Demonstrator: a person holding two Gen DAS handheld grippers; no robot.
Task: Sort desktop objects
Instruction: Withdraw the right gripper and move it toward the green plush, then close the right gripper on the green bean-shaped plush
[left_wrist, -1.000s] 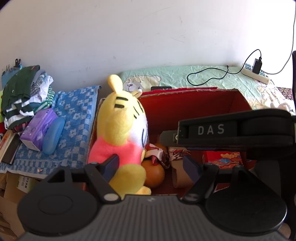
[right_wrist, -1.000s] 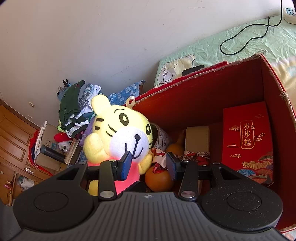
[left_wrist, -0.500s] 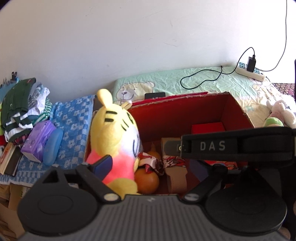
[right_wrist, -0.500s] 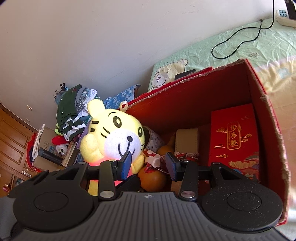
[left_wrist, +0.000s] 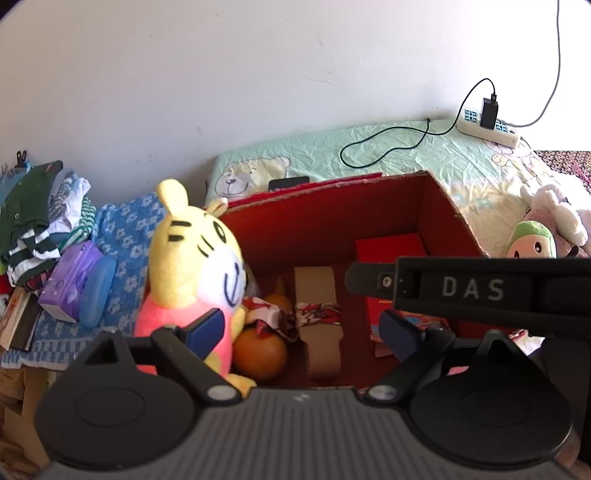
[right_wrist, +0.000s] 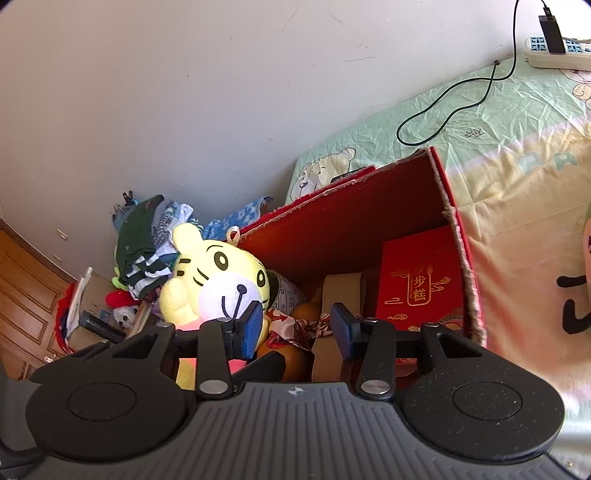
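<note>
A yellow tiger plush (left_wrist: 192, 266) in a pink shirt sits upright at the left end of the open red cardboard box (left_wrist: 332, 221); it also shows in the right wrist view (right_wrist: 218, 280). The box (right_wrist: 369, 221) holds an orange (left_wrist: 260, 354), a patterned cloth (left_wrist: 295, 314), a tan strap (left_wrist: 317, 314) and a red gift box (right_wrist: 417, 284). My left gripper (left_wrist: 303, 332) is open above the box's near side, empty. My right gripper (right_wrist: 295, 328) is open and empty, above the box; its body (left_wrist: 480, 288) crosses the left wrist view.
A blue checked cloth (left_wrist: 122, 236) left of the box carries a purple tissue pack (left_wrist: 70, 284), a blue case (left_wrist: 98, 291) and folded clothes (left_wrist: 37, 206). A bear-print sheet (left_wrist: 369, 155) holds a black cable, a power strip (left_wrist: 487, 125) and plush toys (left_wrist: 543, 229).
Both grippers have risen and pulled back from the box, so more of the box and bed shows. The tiger plush stays in the box, and both grippers stay open.
</note>
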